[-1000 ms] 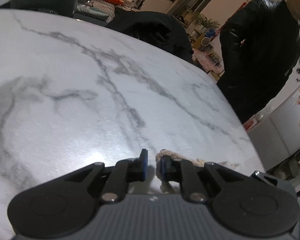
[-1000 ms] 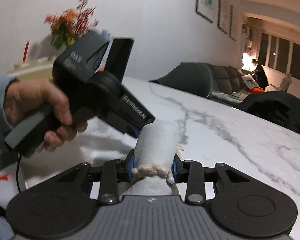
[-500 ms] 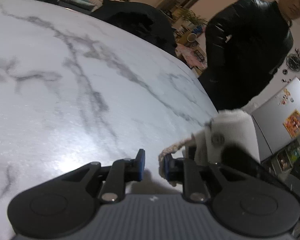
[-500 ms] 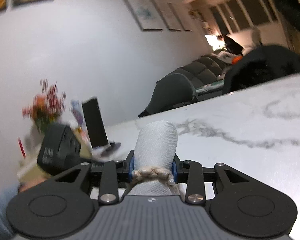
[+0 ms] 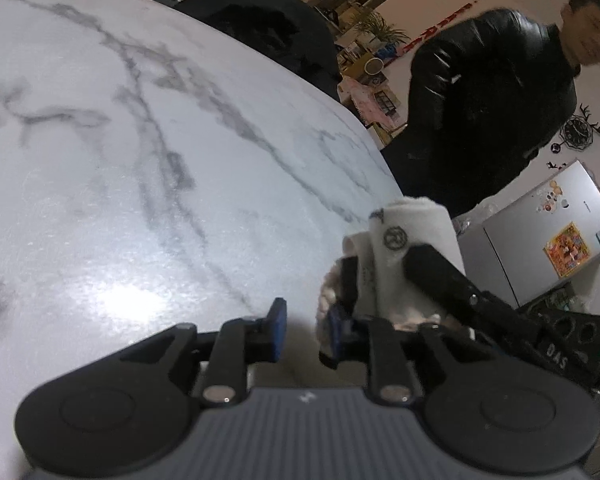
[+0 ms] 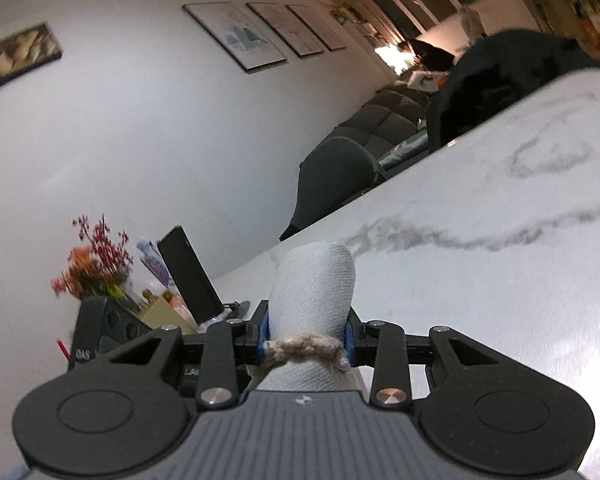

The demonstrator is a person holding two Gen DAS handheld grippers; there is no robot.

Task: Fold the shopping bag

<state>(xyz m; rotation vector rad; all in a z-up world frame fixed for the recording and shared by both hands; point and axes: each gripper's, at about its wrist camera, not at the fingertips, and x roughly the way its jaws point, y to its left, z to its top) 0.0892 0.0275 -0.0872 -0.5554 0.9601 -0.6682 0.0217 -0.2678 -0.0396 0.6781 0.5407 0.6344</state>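
The shopping bag (image 6: pixel 312 280) is a tight white roll with its beige rope handle (image 6: pixel 304 346) wound round it. My right gripper (image 6: pixel 306 336) is shut on the roll at the rope, just above the marble table (image 6: pixel 480 280). In the left wrist view the same roll (image 5: pixel 416 236) stands upright at the right, with the right gripper (image 5: pixel 388 276) clamped across it. My left gripper (image 5: pixel 306 332) is open beside it, low over the table. A loop of rope (image 5: pixel 325 304) lies against its right pad, and nothing sits between the pads.
A person in a black jacket (image 5: pixel 480 100) stands past the table's far edge, near a silver fridge (image 5: pixel 540 240). A dark coat (image 5: pixel 268 28) hangs over a chair. A phone on a stand (image 6: pixel 188 276) and flowers (image 6: pixel 92 264) stand at the table's end, near a grey chair (image 6: pixel 336 176).
The right gripper has carried the rolled bag round to the right side of the left gripper. The left gripper's pads have spread wider, and it has drawn back from the roll.
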